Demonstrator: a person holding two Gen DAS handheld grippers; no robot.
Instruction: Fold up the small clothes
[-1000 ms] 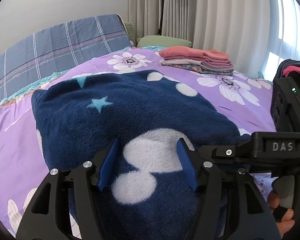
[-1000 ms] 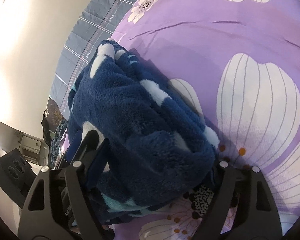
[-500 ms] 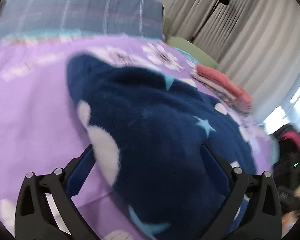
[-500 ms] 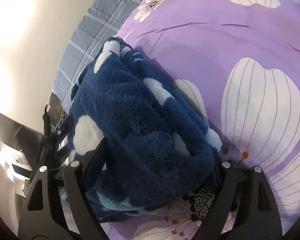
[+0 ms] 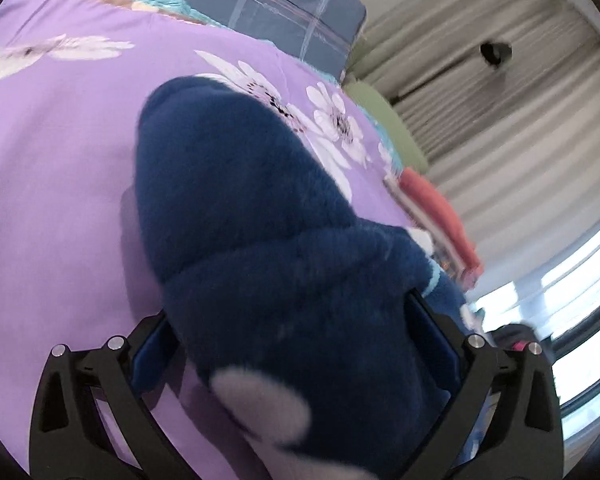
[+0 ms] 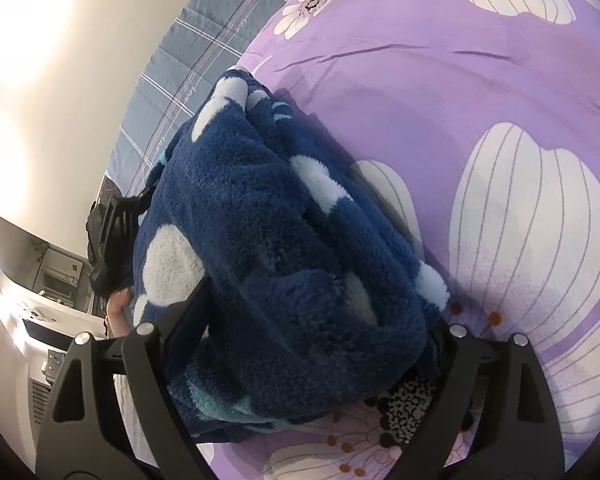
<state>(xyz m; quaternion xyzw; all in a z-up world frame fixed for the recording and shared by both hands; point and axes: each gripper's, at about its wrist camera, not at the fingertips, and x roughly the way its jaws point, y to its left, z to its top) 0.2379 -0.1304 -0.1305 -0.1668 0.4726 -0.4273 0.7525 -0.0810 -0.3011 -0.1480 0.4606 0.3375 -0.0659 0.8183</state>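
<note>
A navy fleece garment (image 5: 260,240) with white spots and teal stars lies folded into a thick bundle on the purple flowered bedspread (image 5: 60,184). My left gripper (image 5: 292,344) is open wide, its jaws straddling one end of the bundle. My right gripper (image 6: 316,320) is open wide too, straddling the other end of the same garment (image 6: 268,240). The left gripper's black body (image 6: 108,240) shows past the bundle in the right wrist view.
A stack of folded pink and red clothes (image 5: 440,216) sits on the bed beyond the bundle. A blue plaid pillow (image 5: 268,4) and a green pillow (image 5: 384,120) lie at the head. Curtains and a bright window are at the right.
My left gripper opened wide and swung round to the end of the bundle, now straddling it. The right gripper stayed open around its end and barely moved.
</note>
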